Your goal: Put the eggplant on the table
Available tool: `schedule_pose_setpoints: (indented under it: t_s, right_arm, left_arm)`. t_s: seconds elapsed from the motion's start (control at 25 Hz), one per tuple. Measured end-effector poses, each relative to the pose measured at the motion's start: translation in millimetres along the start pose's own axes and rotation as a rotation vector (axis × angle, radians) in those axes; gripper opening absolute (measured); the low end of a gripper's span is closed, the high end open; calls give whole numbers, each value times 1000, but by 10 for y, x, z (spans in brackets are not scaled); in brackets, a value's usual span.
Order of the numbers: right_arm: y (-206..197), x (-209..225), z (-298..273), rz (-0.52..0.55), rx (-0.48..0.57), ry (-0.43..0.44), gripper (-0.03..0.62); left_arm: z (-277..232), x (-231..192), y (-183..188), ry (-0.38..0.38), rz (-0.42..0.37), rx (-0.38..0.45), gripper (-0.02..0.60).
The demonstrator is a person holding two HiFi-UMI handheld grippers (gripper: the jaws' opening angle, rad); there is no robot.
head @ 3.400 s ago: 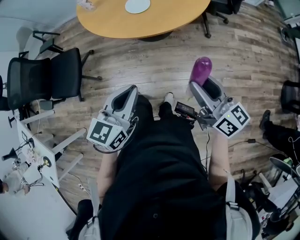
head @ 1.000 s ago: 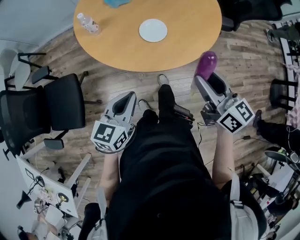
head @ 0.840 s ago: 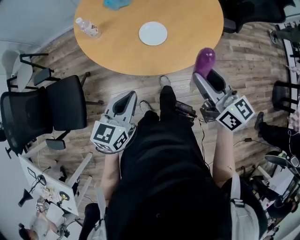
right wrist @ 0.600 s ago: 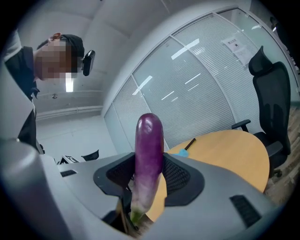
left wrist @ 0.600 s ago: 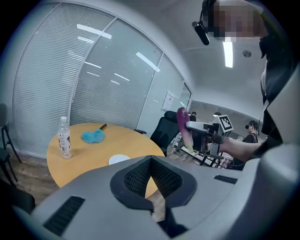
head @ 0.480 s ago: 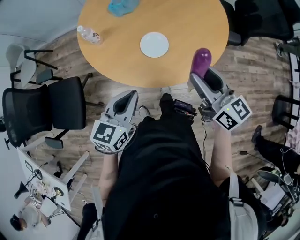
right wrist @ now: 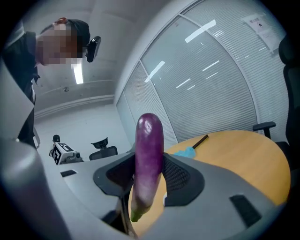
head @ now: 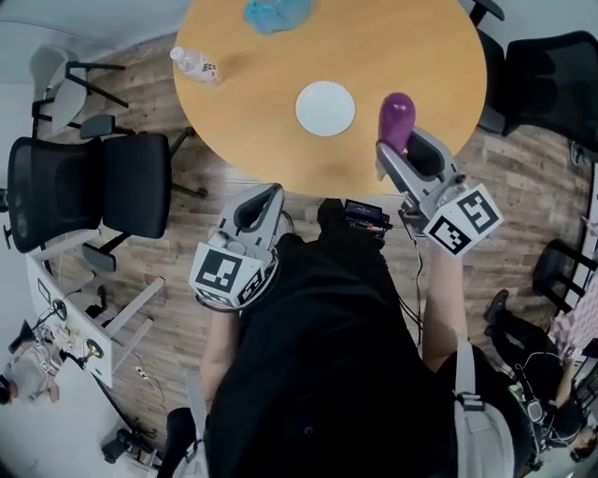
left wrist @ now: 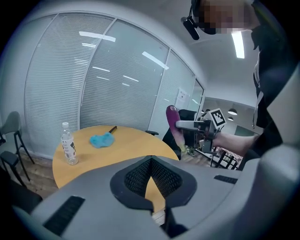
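Note:
My right gripper (head: 404, 149) is shut on a long purple eggplant (head: 396, 119), whose rounded tip sticks out over the near edge of the round wooden table (head: 280, 140). In the right gripper view the eggplant (right wrist: 147, 159) stands upright between the jaws, green stem end down. The left gripper view shows the eggplant (left wrist: 174, 126) and the other gripper off to the right. My left gripper (head: 262, 198) hangs shut and empty below the table's near edge, over the floor. In its own view the left gripper (left wrist: 151, 173) has nothing between its closed jaws.
On the table stand a white plate (head: 325, 108), a water bottle (head: 194, 64) at the far left and a blue duster (head: 277, 13) at the back. Black office chairs (head: 89, 182) stand at the left, another chair (head: 551, 75) at the right.
The table has come closer and lower in view. My right gripper with the eggplant now reaches over the table's near edge, next to the plate. The left gripper stays shut.

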State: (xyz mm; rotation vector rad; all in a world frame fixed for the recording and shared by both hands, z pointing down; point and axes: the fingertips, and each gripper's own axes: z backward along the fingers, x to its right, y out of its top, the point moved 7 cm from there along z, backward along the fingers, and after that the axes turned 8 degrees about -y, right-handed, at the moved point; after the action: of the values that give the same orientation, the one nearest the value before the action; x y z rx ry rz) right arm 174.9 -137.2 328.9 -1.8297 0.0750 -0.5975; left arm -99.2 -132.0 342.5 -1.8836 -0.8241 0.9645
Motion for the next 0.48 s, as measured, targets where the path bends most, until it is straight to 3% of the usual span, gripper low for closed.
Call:
schedule_pose_setpoints:
  t_s: [0.48]
  right_arm:
    - [-243, 461, -680, 53, -221, 100, 189]
  left_arm:
    - [-186, 33, -44, 160, 111, -38, 12]
